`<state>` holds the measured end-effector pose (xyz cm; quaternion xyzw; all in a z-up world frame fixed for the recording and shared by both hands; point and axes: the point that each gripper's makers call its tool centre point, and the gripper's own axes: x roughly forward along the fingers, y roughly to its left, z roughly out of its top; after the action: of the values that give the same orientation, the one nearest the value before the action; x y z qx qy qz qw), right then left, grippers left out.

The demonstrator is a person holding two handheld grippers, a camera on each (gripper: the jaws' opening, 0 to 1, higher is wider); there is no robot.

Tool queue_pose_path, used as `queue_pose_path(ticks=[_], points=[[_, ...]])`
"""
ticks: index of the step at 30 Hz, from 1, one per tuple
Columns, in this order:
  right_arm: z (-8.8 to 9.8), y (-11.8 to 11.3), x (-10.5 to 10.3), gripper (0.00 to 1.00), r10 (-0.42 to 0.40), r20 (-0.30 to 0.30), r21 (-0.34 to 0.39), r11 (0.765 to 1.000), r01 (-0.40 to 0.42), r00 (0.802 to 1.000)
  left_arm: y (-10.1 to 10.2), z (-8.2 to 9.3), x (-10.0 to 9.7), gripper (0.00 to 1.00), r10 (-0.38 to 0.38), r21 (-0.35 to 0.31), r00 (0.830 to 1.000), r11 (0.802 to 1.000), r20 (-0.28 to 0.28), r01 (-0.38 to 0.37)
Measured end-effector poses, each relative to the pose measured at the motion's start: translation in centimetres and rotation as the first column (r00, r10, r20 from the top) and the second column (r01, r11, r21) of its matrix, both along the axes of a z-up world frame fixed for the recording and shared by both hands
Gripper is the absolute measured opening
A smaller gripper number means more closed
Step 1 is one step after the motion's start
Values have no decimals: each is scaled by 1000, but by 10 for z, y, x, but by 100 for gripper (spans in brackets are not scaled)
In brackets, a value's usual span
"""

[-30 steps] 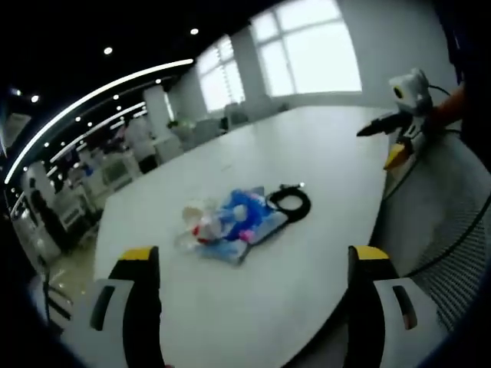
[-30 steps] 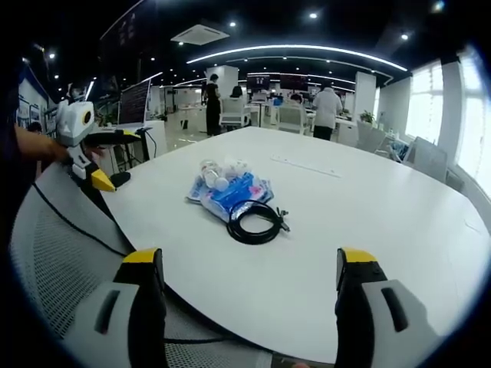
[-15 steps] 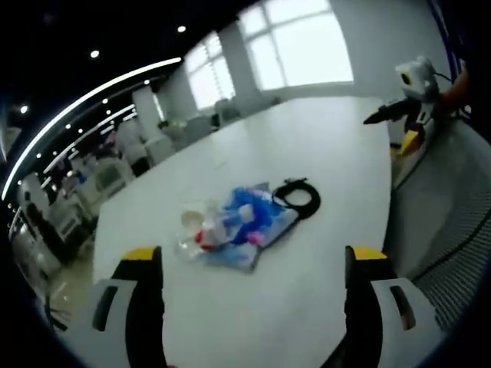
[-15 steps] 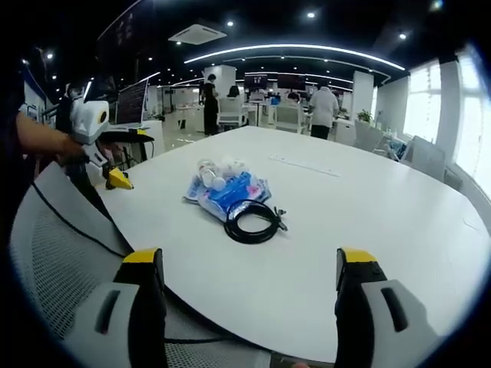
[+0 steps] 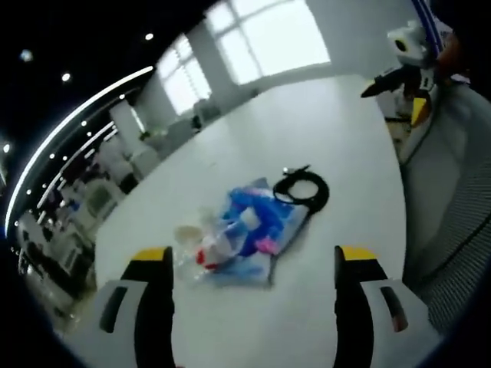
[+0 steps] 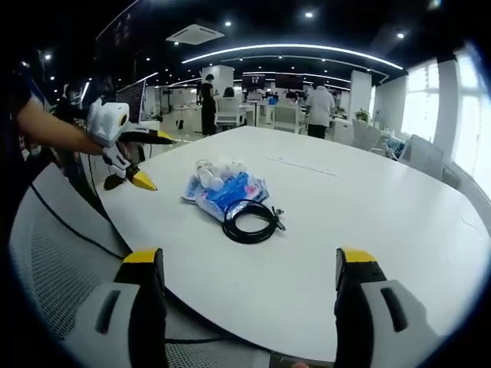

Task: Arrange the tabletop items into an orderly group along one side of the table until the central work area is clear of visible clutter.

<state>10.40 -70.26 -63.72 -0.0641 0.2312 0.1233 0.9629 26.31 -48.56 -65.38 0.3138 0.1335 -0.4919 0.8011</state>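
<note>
We hold the left gripper (image 5: 252,264) and right gripper (image 6: 244,268) spread wide, both empty. The blue packet (image 6: 227,191) touches the coiled black cable (image 6: 249,224) on the white table (image 6: 368,230).

left gripper view: looking forward and down between its own spread jaws at the white table (image 5: 330,138), tilted, fairly near the blue bag (image 5: 249,226) and black cable coil (image 5: 303,190). right gripper view: looking level across the same table (image 6: 368,222) from its edge, farther back. shared by both: bag (image 6: 226,192), coil (image 6: 249,221); left gripper (image 6: 146,159) seen ahead-left, right gripper (image 5: 399,83) ahead-right.
</note>
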Motion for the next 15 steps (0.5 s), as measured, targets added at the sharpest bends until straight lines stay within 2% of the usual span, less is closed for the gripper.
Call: queue_pose_path(ticks=[6,15], points=[[0,-1,1,92,-7,2,0,1000,7,1000,-7,-6,14,78,-64,67,997,996,31,62],[0,-3,1,92,-21,1,-1,1000,21,1000,-12,-18,31,73,-121,153,991,982,48,113]])
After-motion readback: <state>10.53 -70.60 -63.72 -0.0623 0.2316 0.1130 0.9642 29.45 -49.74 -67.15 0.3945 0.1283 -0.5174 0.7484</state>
